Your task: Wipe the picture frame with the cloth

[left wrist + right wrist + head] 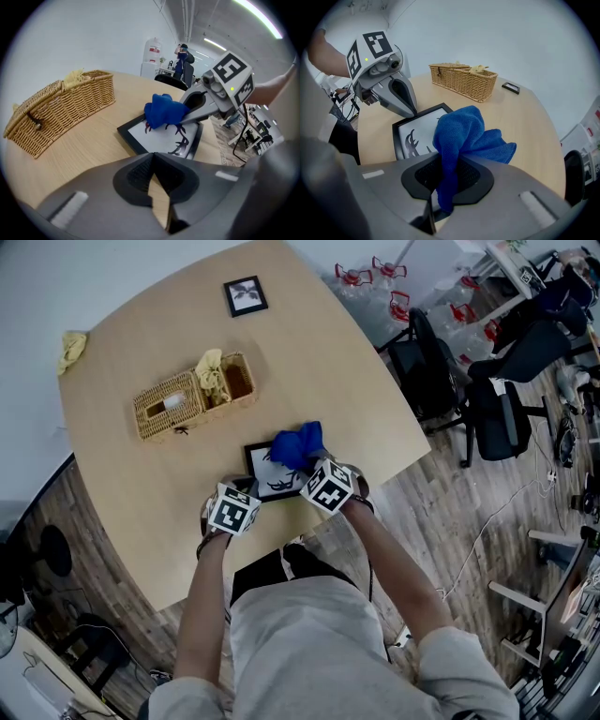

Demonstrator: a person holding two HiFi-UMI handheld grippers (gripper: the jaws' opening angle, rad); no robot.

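A black picture frame (265, 476) with a white print of dark shapes lies flat near the table's front edge. My right gripper (440, 161) is shut on a blue cloth (465, 131), which bunches out past the jaws and rests on the frame's (415, 136) right part. In the left gripper view the cloth (164, 110) sits on the frame (161, 138), with the right gripper (182, 121) behind it. My left gripper (152, 158) has its jaws together with nothing between them. Its tip (410, 111) sits at the frame's edge.
A wicker basket (192, 395) holding a yellow cloth stands mid-table behind the frame. A small black frame (247, 296) lies at the far edge, and another yellow cloth (72, 349) at the far left corner. Office chairs (487, 399) stand right of the table.
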